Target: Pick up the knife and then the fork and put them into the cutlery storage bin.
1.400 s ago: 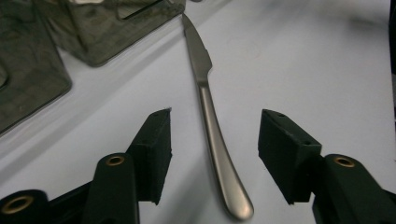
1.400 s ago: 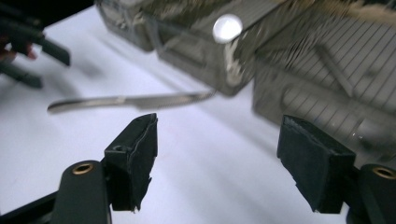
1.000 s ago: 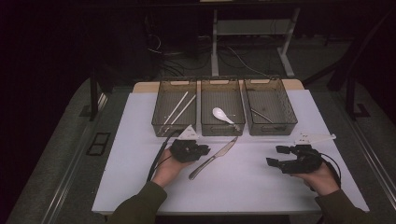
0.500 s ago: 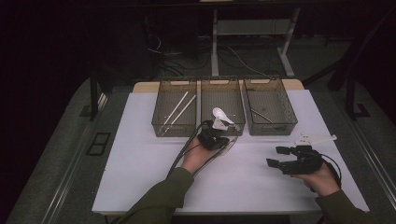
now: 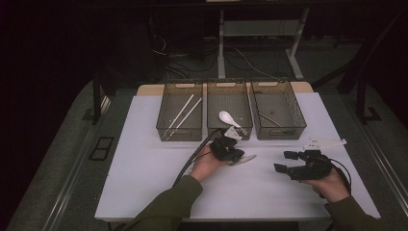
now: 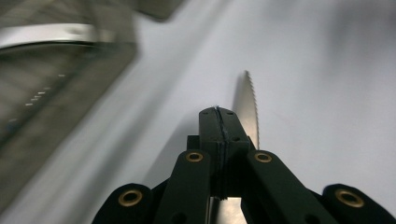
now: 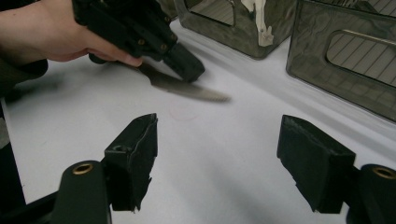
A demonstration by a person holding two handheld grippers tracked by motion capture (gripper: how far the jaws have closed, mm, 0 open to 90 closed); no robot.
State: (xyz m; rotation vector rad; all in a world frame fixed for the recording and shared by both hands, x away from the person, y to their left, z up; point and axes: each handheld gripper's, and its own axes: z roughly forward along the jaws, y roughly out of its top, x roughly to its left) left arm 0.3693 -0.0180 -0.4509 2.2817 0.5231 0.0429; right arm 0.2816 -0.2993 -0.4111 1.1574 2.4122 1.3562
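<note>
My left gripper (image 5: pixel 230 151) is shut on a serrated table knife (image 5: pixel 246 158), just in front of the middle bin. In the left gripper view its jaws (image 6: pixel 218 114) are pressed together on the knife, and the toothed blade (image 6: pixel 247 105) sticks out past them just above the white table. The right gripper view shows that gripper (image 7: pixel 184 60) with the blade (image 7: pixel 191 91) pointing right. My right gripper (image 5: pixel 284 161) rests near the table's right front, and its pads (image 7: pixel 133 149) stand wide open on nothing.
Three smoky translucent bins stand in a row at the back. The left one (image 5: pixel 166 130) holds chopsticks (image 5: pixel 183 111), the middle one (image 5: pixel 214 134) a white spoon (image 5: pixel 229 118), and the right one (image 5: pixel 297 115) a metal utensil (image 5: pixel 269 118). The white table top (image 5: pixel 144 173) spreads in front.
My left hand has travelled right, from left of centre to just before the middle bin. The knife that lay on the table is now in its jaws. The right hand has stayed put.
</note>
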